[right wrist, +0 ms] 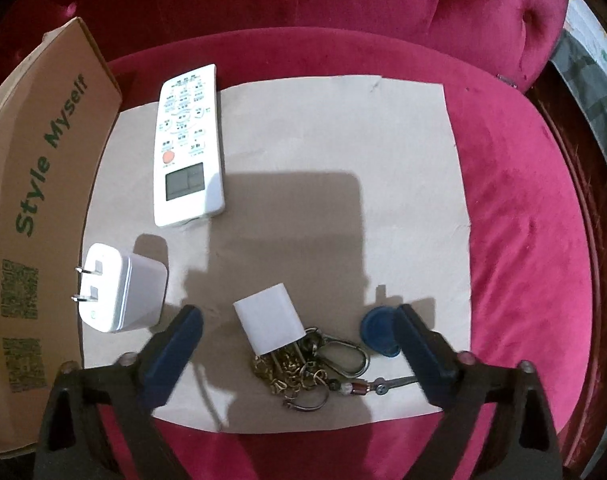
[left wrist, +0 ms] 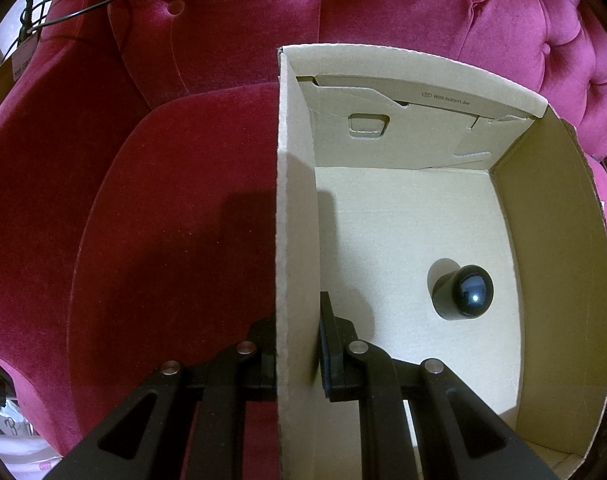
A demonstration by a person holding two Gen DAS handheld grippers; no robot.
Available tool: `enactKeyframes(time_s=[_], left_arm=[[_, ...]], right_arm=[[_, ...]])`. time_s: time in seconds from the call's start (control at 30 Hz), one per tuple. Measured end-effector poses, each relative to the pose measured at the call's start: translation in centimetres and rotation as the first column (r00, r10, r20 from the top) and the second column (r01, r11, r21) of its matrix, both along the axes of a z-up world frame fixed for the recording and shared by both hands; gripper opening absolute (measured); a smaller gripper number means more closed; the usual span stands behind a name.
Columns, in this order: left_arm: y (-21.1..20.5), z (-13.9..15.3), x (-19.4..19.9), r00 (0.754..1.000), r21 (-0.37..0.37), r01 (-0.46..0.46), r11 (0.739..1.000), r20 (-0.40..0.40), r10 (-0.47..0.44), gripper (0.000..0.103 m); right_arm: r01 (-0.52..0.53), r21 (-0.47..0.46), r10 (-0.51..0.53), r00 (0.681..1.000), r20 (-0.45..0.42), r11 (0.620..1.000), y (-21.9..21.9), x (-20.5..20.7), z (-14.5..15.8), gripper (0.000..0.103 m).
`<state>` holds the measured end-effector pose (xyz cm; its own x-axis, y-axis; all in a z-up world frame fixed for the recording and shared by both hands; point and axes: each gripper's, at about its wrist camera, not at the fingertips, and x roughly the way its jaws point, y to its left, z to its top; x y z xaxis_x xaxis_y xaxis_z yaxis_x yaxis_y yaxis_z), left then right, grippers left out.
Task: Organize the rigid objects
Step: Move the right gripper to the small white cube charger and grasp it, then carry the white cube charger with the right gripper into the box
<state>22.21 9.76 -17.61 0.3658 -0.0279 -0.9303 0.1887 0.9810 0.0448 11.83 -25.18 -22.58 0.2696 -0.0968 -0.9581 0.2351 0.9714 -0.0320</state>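
Your left gripper [left wrist: 297,344] is clamped shut on the left wall of the one cardboard box [left wrist: 297,216], one finger outside it and one inside. In the box lies a single black round-ended thing [left wrist: 465,290], toward the right wall, well apart from your fingers. Your right gripper [right wrist: 299,316] hangs wide open over a sheet of paper [right wrist: 403,168] on the red sofa cushion [right wrist: 519,240], gripping nothing. Between its fingers sit one small white plug block [right wrist: 269,324] and one bunch of keys with chain and clip [right wrist: 311,368], touching each other; one blue round tag [right wrist: 377,330] lies just beside the right finger. Farther out you have one white remote [right wrist: 189,144] and one larger white charger [right wrist: 121,286], near the box's printed side.
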Motion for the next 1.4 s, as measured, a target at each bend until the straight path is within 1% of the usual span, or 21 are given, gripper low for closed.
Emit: enactKeyframes(time_s=[0.1,0.13,0.2,0.23,0.27,0.43,0.63,0.83,1.07,1.2,1.4], left_arm=[[0.0,0.0,0.0,1.0,0.002,0.0,1.0,0.0,0.0,0.014],[0.0,0.0,0.0,1.0,0.001,0.0,1.0,0.0,0.0,0.014],[0.0,0.0,0.0,1.0,0.0,0.0,1.0,0.0,0.0,0.014],[0.0,0.0,0.0,1.0,0.0,0.0,1.0,0.0,0.0,0.014],[-0.1,0.0,0.0,1.0,0.0,0.0,1.0,0.0,0.0,0.014],[-0.1,0.0,0.0,1.0,-0.001,-0.001,1.0,0.0,0.001,0.014],[-0.2,-0.1,-0.1,1.0,0.0,-0.001,1.0,0.0,0.001,0.014],[-0.2,-0.1,-0.1,1.0,0.0,0.0,1.0,0.0,0.0,0.014],[-0.2,-0.1,-0.1,1.0,0.002,0.0,1.0,0.0,0.0,0.014],[-0.1,-0.1,0.0,1.0,0.001,0.0,1.0,0.0,0.0,0.014],[-0.1,-0.1,-0.1,1.0,0.002,0.0,1.0,0.0,0.0,0.014]], right_arm=[[-0.007,0.011,0.007,1.0,0.003,1.0,0.1,0.0,0.1,0.081],[-0.01,0.012,0.01,1.0,0.002,1.0,0.1,-0.1,0.2,0.075],[-0.012,0.032,0.012,1.0,-0.003,0.999,0.5,-0.1,0.3,0.052],[-0.012,0.041,0.013,1.0,-0.006,0.999,0.5,-0.1,0.3,0.033],[-0.016,0.036,0.016,1.0,-0.005,0.999,0.7,-0.1,0.3,0.031],[-0.027,0.026,0.027,1.0,0.012,0.999,1.3,-0.4,0.9,0.029],[-0.012,0.031,0.011,1.0,0.026,0.999,1.0,-0.9,2.4,0.029],[-0.019,0.025,0.018,0.999,0.039,1.0,1.6,0.9,4.2,0.029],[-0.05,0.0,0.05,0.996,0.08,0.999,3.3,0.9,6.8,0.029],[-0.063,0.005,0.062,0.993,0.099,0.998,4.2,0.8,8.0,0.029],[-0.096,-0.013,0.096,0.988,0.122,0.995,5.2,1.1,9.4,0.029]])
